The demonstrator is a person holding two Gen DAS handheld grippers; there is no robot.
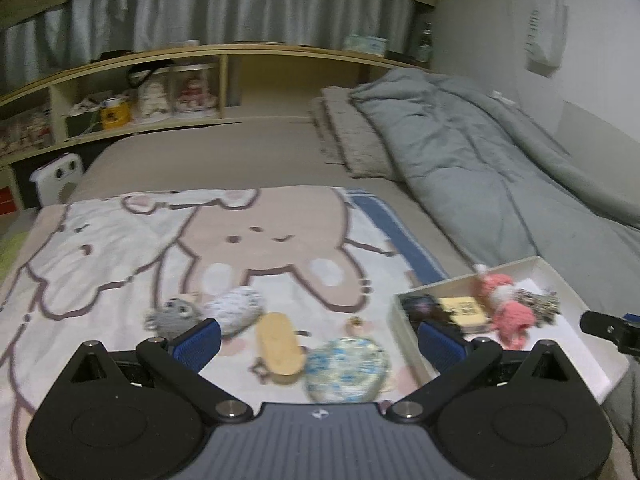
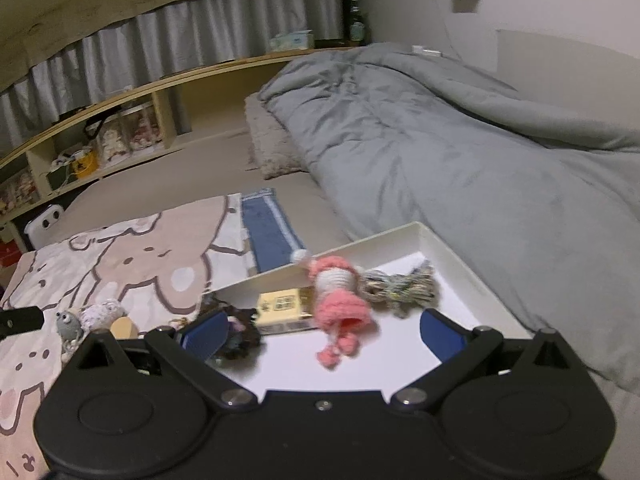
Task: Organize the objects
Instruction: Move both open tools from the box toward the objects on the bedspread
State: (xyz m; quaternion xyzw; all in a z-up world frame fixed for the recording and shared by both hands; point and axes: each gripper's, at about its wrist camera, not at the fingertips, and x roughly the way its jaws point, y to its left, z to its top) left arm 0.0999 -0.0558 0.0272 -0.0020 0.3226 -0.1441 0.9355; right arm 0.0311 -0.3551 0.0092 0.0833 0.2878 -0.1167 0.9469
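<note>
Closest in, the left gripper [image 1: 320, 340] hangs low over the cartoon-bear blanket [image 1: 120, 248] with its blue-padded fingers spread wide and nothing between them. Just past its fingertips lie the loose things: a pale wooden oval piece [image 1: 278, 346], a blue-and-white patterned pouch [image 1: 347, 368] touching it on the right, a grey knitted creature with googly eyes [image 1: 175, 314], and a whitish speckled knitted ball [image 1: 238, 307] beside that.

The right gripper [image 2: 324, 328] is also spread open and empty, poised over the near part of a shallow white tray [image 2: 452, 256] that sits on the bed to the right of the blanket. Inside the tray are a pink-and-white crocheted doll [image 2: 340, 300] lying across the middle, a yellow box [image 2: 282, 308] touching the doll's left side, a dark tangled item [image 2: 240, 332] in the near-left corner, and a grey-green braided yarn bundle [image 2: 400, 284] on the doll's right.

The box carries dark printing, too blurred to read in either view.

Only the left wrist view shows the pouch; the right wrist view catches just an edge of the wooden piece, but lays the tray's white floor open.

Farther off, a rumpled grey duvet [image 2: 460, 152] covers the right of the bed, and a wooden shelf [image 1: 140, 80] with jars and clutter runs below grey curtains [image 1: 240, 12].
</note>
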